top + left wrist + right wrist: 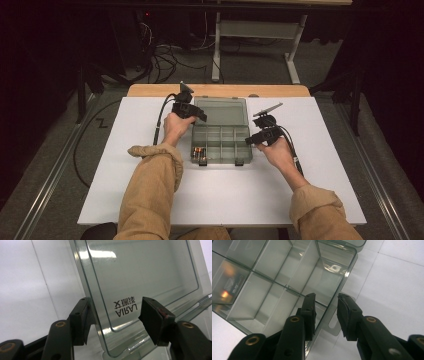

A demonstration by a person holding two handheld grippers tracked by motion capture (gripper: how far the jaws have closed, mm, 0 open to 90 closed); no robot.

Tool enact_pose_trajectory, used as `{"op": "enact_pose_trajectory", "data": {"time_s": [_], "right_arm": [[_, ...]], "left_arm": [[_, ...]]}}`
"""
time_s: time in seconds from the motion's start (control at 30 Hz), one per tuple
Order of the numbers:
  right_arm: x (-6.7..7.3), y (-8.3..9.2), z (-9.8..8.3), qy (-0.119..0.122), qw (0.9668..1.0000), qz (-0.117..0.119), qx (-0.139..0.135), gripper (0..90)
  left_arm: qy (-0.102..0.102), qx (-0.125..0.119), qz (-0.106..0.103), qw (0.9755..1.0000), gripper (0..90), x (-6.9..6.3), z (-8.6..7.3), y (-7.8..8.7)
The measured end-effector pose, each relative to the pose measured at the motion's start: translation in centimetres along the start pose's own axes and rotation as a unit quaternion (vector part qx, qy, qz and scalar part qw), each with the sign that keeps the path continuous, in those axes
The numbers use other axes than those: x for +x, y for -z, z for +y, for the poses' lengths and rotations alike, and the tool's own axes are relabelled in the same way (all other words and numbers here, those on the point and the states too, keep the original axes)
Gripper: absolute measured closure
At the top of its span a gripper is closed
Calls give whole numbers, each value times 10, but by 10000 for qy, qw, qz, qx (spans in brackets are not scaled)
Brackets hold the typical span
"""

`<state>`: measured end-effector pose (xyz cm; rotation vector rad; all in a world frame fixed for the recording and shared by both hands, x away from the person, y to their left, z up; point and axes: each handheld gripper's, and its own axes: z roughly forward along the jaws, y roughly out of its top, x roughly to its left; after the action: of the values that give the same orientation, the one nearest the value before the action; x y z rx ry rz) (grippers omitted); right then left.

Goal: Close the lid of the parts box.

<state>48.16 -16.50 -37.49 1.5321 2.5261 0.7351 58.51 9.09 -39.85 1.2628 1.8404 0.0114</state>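
A clear plastic compartment box point(222, 145) lies in the middle of the white table with its lid point(220, 111) swung back. My left gripper point(192, 112) is at the lid's left edge. In the left gripper view its jaws point(115, 300) straddle the lid point(140, 272) near the printed logo, with space between the pads and the plastic. My right gripper point(260, 136) is at the right side of the box. Its jaws point(327, 295) straddle the right wall point(347, 267), one inside a compartment, one outside over a slotted tab point(333, 326), with a gap showing.
Batteries point(198, 153) lie in the front-left compartment; the other compartments look empty. The white table top point(225, 200) has a wooden strip point(220, 90) along its far edge. Cables trail from both grippers. Beyond the table are a dark floor, loose cables and a desk frame point(255, 30).
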Motion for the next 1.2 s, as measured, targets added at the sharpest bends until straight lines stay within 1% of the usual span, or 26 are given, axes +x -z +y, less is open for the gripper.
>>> {"op": "enact_pose_trajectory", "data": {"time_s": [0.1,0.17,0.2,0.23,0.27,0.3,0.33,0.43,0.47,0.63,0.77,0.9,1.0,1.13,1.2], "right_arm": [[0,0,0,0,10000,-3,17,699],[0,0,0,2,10000,-9,18,699],[0,0,1,6,10000,-6,15,699],[0,0,1,22,10000,-9,17,699],[0,0,1,23,10000,-12,21,699],[0,0,1,21,10000,-15,25,699],[1,0,1,27,10000,-22,45,699],[1,0,2,16,10000,-26,53,700],[1,0,2,14,10000,-26,69,700],[1,0,2,-3,10000,-19,62,699],[1,0,2,-7,10000,-14,62,699],[1,0,2,17,10000,-26,56,699],[1,0,1,27,10000,-26,42,700],[1,0,1,13,10000,-36,47,700],[1,0,1,7,10000,-38,43,700]], "left_arm": [[-118,-82,-80,9999,461,-2,1,6],[-210,-93,-47,9997,470,-4,1,8],[-217,-135,-123,9996,472,-5,1,10],[-201,-200,-47,9996,474,-7,1,11],[-306,-176,-148,9993,476,-7,0,13],[-261,-262,-80,9993,478,-9,0,13],[-402,-202,-170,9988,481,-8,0,17],[-522,-239,-214,9981,487,-10,-1,21],[-617,-253,-211,9976,488,-11,-3,23],[-816,-309,-221,9959,497,-14,-6,28],[-985,-364,-228,9942,511,-16,-9,32],[-1108,-421,-216,9927,516,-16,-13,35],[-1251,-479,-209,9908,532,-17,-16,38],[-1355,-477,-228,9894,547,-17,-19,42],[-1441,-509,-220,9880,547,-18,-22,44]]}}
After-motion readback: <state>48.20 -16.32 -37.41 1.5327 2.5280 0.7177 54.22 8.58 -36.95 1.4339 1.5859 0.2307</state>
